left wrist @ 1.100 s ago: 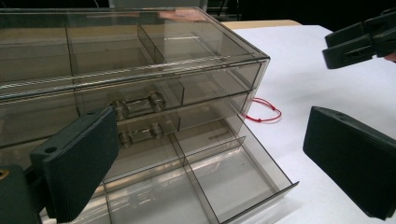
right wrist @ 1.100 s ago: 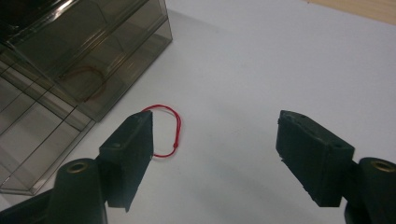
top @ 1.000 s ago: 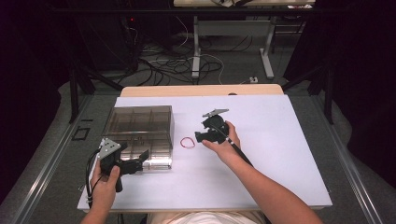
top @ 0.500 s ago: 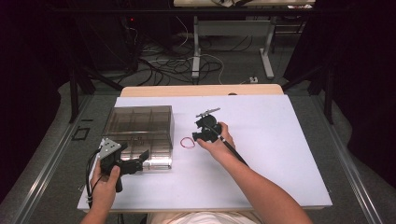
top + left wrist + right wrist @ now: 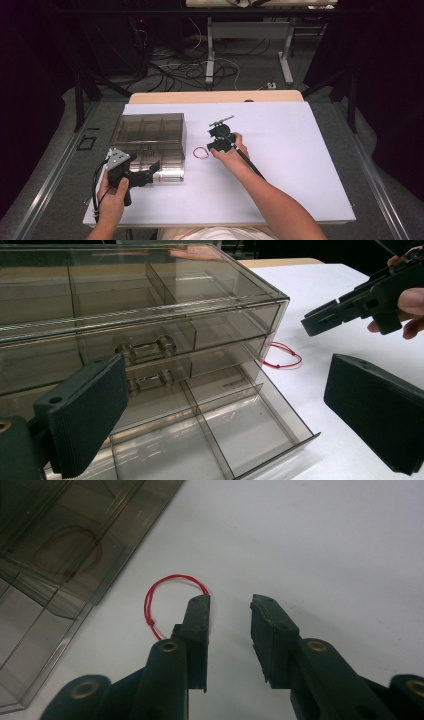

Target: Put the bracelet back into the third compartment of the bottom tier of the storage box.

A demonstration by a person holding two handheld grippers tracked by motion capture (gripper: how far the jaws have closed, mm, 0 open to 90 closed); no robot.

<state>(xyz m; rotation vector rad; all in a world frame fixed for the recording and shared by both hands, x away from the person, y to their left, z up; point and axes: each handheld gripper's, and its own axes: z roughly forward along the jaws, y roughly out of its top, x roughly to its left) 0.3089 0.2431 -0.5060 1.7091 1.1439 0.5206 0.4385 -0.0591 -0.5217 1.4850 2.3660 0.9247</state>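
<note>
- No brand, label or writing can be read on anything in these views.
- A smoky clear drawer box [image 5: 149, 137] sits on the left part of the white table [image 5: 300, 170]; its bottom drawer [image 5: 235, 430] is pulled out, and the dividers in it show bare compartments.
- A red loop [image 5: 201, 152] of thin cord lies flat on the table, just right of the box and apart from it.
- The left gripper [image 5: 150, 172], held in the left hand [image 5: 114, 197], sits at the front of the box with its jaws spread wide, one on each side of the open drawer, holding nothing.
- The right gripper [image 5: 230, 610] hangs over the table with its jaws apart and empty; the near jaw tip covers the right edge of the loop, but I cannot tell whether it touches.
- Beyond the table: cables [image 5: 200, 62] on the floor and desk legs [image 5: 286, 55].
</note>
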